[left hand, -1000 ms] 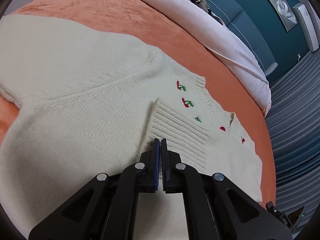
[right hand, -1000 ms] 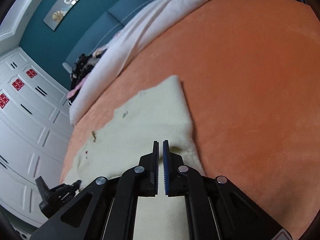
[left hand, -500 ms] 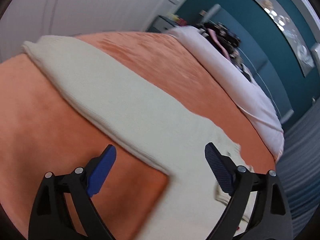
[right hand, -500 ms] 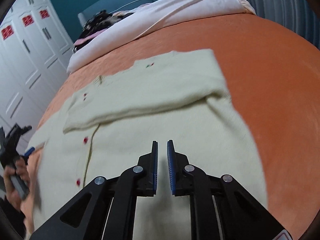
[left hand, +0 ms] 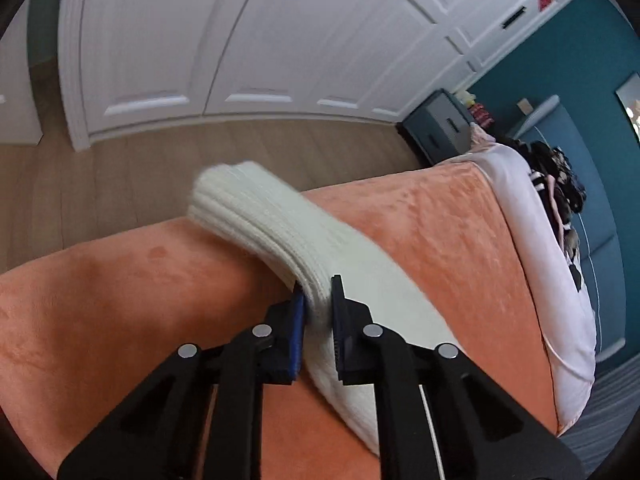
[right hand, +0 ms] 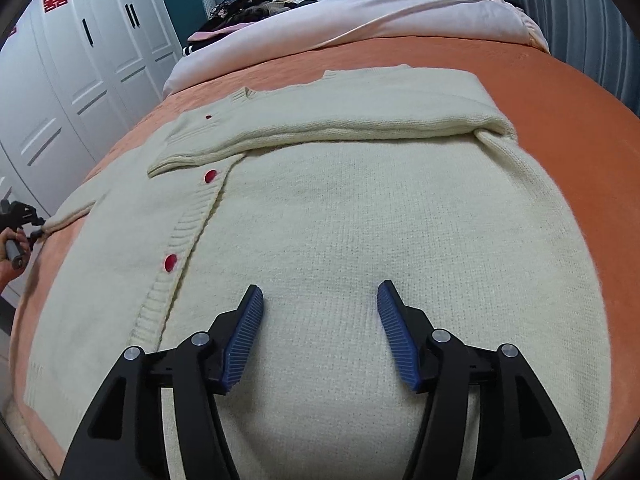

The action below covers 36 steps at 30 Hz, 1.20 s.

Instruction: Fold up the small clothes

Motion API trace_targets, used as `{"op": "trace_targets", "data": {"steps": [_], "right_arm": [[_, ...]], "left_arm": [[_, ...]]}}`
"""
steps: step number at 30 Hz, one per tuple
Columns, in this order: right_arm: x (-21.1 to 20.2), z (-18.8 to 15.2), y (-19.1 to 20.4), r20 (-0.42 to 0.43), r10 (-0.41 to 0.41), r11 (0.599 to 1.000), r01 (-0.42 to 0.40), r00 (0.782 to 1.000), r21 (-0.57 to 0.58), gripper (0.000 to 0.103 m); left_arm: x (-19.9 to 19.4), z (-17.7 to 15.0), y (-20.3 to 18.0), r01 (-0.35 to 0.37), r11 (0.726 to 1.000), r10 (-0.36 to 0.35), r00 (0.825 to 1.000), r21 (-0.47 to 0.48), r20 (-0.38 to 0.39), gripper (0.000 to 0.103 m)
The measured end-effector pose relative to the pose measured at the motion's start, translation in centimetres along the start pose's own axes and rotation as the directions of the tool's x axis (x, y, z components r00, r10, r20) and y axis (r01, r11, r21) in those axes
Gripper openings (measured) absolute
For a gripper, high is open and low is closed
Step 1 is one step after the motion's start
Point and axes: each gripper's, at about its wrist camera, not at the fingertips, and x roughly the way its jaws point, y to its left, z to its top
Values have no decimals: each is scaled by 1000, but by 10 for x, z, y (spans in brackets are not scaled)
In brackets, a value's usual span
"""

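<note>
A cream knit cardigan [right hand: 340, 208] with red buttons lies flat on the orange bedspread [right hand: 580, 128]. One sleeve [right hand: 340, 120] is folded across its chest. My left gripper [left hand: 318, 292] is closing, and its pads pinch the other sleeve [left hand: 280, 232] just behind the ribbed cuff [left hand: 224, 196], which juts over the bed's edge. In the right wrist view that left gripper [right hand: 20, 220] shows at the far left, held in a hand. My right gripper [right hand: 320, 300] hovers over the cardigan's lower body, its jaws opening with nothing between them.
A pale pink duvet [right hand: 360, 20] and a pile of dark clothes [right hand: 244, 4] lie at the head of the bed. White wardrobe doors [left hand: 240, 40], wood floor [left hand: 120, 176] and a grey cabinet [left hand: 436, 124] stand beyond the bed's left edge.
My left gripper left the cardigan's middle, swung out to the sleeve, opened wide and closed on it by the cuff. My right gripper drew back over the body and opened.
</note>
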Motion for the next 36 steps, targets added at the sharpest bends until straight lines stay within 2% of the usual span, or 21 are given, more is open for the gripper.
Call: {"op": "trace_targets", "data": {"steps": [2,3,5,6,8,10,11,13,14,15,17,19,20,21,25,28,30,33,34,35,36], "right_arm": [[-1,-3,1,5,1,1000,-1,1000,-6,61],[-1,-4,1,6,6,1000,-6,1000,-5,62],[-1,-4,-1,8,22,1000,-22,1000,3,62],[-1,-4,-3,10,31,999,-31,999,9,63],[-2,-4,-4,13,42,999,-42,999,15,63],[-3,-4,-6,15,52,998,-53,999,22,64],[-3,-4,-6,16,59,998,-60,998,26,64],[-3,-3,-9,19,82,996,-83,996,42,64],[-4,-2,-10,21,94,994,-95,995,51,64],[-4,-2,-12,22,105,993,-106,994,58,64],[-6,-1,-15,23,122,990,-123,992,71,64],[-8,2,-17,21,130,988,-131,991,83,64],[-9,5,-16,11,125,988,-125,992,89,64],[-12,11,-14,5,111,990,-111,994,87,65],[-20,60,-8,92,106,992,-112,990,65,66],[2,115,-7,86,158,974,-170,984,151,67],[31,145,-10,60,170,955,-180,984,235,67],[78,170,-18,-8,170,920,-156,985,358,68],[92,170,-20,-38,185,904,-155,982,399,64],[104,170,-20,-57,208,885,-163,977,436,58],[113,170,-16,-63,224,874,-171,973,454,36]], "left_arm": [[-28,-1,-37,93,990,-99,994,106,51,11],[-44,-8,-62,153,976,-163,985,154,55,11],[-79,-29,-118,285,927,-305,951,243,49,11],[-94,-45,-147,352,892,-373,927,283,24,12],[-117,-88,-202,467,808,-479,876,358,-60,12],[-128,-143,-247,560,725,-536,824,401,-182,12],[-128,-175,-264,594,692,-541,803,411,-250,15],[-118,-240,-283,626,655,-505,779,423,-371,22],[-109,-271,-283,630,655,-474,772,417,-423,39],[-100,-300,-277,621,670,-439,773,405,-459,49],[-87,-337,-256,589,713,-387,783,380,-487,49],[-78,-352,-231,557,761,-356,788,332,-503,49],[-75,-349,-220,542,780,-351,793,313,-498,49],[-74,-340,-211,524,796,-347,806,304,-479,49],[-58,-284,-191,444,864,-340,861,236,-377,61],[-36,-248,-172,377,918,-312,878,122,-362,64],[-20,-235,-155,332,943,-300,879,24,-372,64],[-6,-228,-139,324,940,-340,861,-107,-377,63],[-4,-225,-132,331,934,-357,855,-135,-376,63],[-4,-226,-130,337,929,-369,852,-151,-372,61],[-5,-227,-130,345,924,-381,848,-162,-368,58]]}}
